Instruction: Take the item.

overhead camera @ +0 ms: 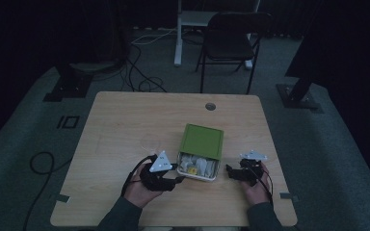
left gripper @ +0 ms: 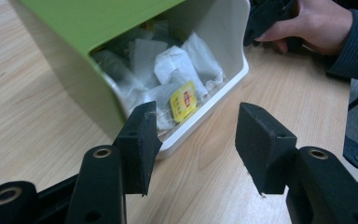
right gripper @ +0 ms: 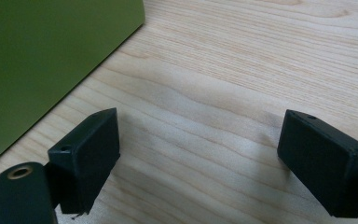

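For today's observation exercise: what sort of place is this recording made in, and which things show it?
Probably a lab or studio set up for recording: a lone wooden table on grey carpet, dark curtains around it, loose cables on the floor, stand bases and a folding chair behind.

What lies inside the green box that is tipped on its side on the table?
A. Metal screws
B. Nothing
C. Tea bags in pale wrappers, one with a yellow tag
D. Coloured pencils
C: the left gripper view looks into the open green box and shows pale tea bags, one with a yellow tag.
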The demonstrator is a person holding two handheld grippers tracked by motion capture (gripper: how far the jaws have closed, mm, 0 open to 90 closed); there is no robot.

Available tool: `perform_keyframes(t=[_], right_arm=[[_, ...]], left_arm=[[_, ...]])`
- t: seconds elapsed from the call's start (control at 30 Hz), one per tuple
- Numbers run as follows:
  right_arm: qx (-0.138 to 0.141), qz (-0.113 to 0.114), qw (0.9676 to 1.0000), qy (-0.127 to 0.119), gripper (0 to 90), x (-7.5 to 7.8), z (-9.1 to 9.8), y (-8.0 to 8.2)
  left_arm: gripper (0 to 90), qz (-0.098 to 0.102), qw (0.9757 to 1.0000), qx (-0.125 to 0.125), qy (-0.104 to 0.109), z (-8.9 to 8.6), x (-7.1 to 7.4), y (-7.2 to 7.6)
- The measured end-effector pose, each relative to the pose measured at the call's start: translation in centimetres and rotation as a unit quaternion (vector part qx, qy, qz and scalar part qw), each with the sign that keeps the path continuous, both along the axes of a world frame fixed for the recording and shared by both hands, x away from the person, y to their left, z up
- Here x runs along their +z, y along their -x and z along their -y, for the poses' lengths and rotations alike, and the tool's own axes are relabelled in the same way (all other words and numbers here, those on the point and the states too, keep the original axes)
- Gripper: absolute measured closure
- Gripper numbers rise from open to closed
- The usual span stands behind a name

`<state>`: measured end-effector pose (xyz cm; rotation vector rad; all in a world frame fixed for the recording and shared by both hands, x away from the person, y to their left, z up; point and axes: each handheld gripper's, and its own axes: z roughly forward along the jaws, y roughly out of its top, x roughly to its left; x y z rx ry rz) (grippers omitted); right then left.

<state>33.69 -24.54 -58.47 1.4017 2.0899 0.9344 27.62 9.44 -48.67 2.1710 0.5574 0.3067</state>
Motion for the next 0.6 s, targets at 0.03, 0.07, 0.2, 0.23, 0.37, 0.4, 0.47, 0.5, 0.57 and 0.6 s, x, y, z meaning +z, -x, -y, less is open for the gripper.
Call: perform_keyframes(t=[0.03, 0.07, 0.2, 0.23, 0.37, 0.4, 0.47, 0.5, 0.57, 0.6], right_arm=[[0.000, 0.000, 1.0000, 0.000, 12.6, 0.0, 0.0, 0.0], [0.000, 0.000, 1.0000, 0.000, 12.6, 0.0, 0.0, 0.0], [0.000, 0.000, 1.0000, 0.000, 12.6, 0.0, 0.0, 0.0], [0.000, 0.000, 1.0000, 0.000, 12.6, 0.0, 0.0, 0.0], [0.001, 0.000, 1.0000, 0.000, 12.6, 0.0, 0.0, 0.0], [0.001, 0.000, 1.0000, 0.000, 12.6, 0.0, 0.0, 0.0], [0.001, 0.000, 1.0000, 0.000, 12.6, 0.0, 0.0, 0.0], [0.001, 0.000, 1.0000, 0.000, 12.6, 0.0, 0.0, 0.0], [0.001, 0.000, 1.0000, -0.001, 12.6, 0.0, 0.0, 0.0], [0.000, 0.000, 1.0000, -0.001, 12.6, 0.0, 0.0, 0.0]], left_arm=[[49.0, 0.000, 1.0000, -0.002, 0.001, 0.2, 0.0, 0.0], [49.0, -0.001, 1.0000, -0.005, 0.001, 0.4, -0.1, 0.0], [49.0, -0.001, 0.9999, -0.012, 0.000, 1.3, -0.3, -0.1], [49.0, -0.001, 0.9999, -0.016, -0.002, 1.7, -0.5, -0.1], [49.0, -0.001, 0.9997, -0.023, -0.006, 2.6, -0.7, -0.3], [49.0, 0.000, 0.9997, -0.024, -0.005, 2.8, -0.7, -0.3], [49.0, -0.003, 0.9996, -0.027, -0.004, 3.2, -0.8, -0.4], [48.9, -0.002, 0.9996, -0.028, -0.004, 3.3, -0.9, -0.5], [49.0, -0.004, 0.9995, -0.031, -0.005, 3.7, -1.1, -0.6], [49.0, -0.006, 0.9995, -0.031, -0.003, 3.9, -1.2, -0.7]])
